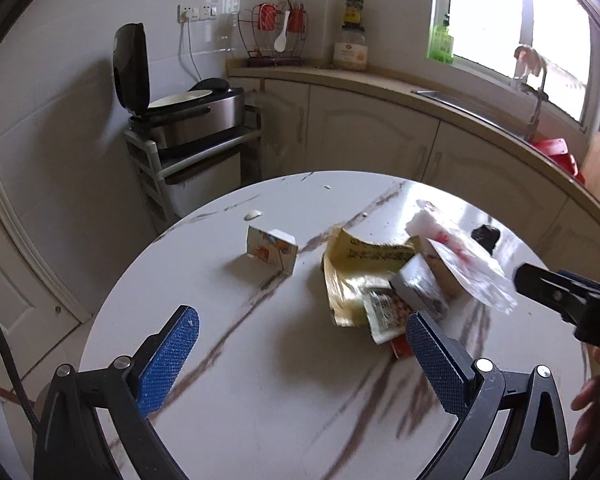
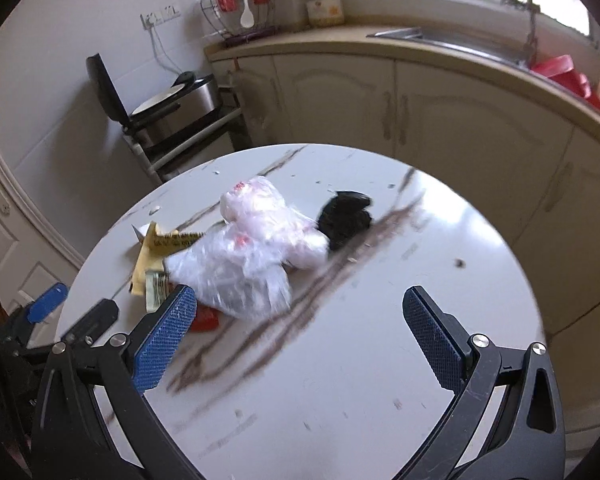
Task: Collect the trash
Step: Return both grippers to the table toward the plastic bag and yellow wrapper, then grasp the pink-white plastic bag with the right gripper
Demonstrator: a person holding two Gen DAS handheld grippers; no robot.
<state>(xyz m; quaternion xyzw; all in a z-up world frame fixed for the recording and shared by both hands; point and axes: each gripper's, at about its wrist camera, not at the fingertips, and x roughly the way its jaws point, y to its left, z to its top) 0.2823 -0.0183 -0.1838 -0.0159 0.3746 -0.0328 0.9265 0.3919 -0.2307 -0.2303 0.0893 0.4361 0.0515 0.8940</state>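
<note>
Trash lies on a round marble table [image 1: 260, 400]. A small carton [image 1: 271, 250] stands alone at the back left. A heap to its right holds a yellow wrapper [image 1: 356, 276], small packets [image 1: 384, 312], a red wrapper [image 1: 400, 346] and a crumpled clear plastic bag [image 1: 460, 256]. The bag [image 2: 256, 248] also shows in the right wrist view, with a black crumpled lump [image 2: 344, 218] behind it. My left gripper [image 1: 300, 360] is open and empty, just short of the heap. My right gripper [image 2: 300, 336] is open and empty, its left finger near the bag.
A rice cooker [image 1: 188, 108] with its lid up sits on a rack beyond the table. A counter [image 1: 380, 80] with cabinets, a sink [image 2: 420, 34], jars and a red basin [image 1: 556, 152] runs behind. The table's front part is bare marble [image 2: 340, 400].
</note>
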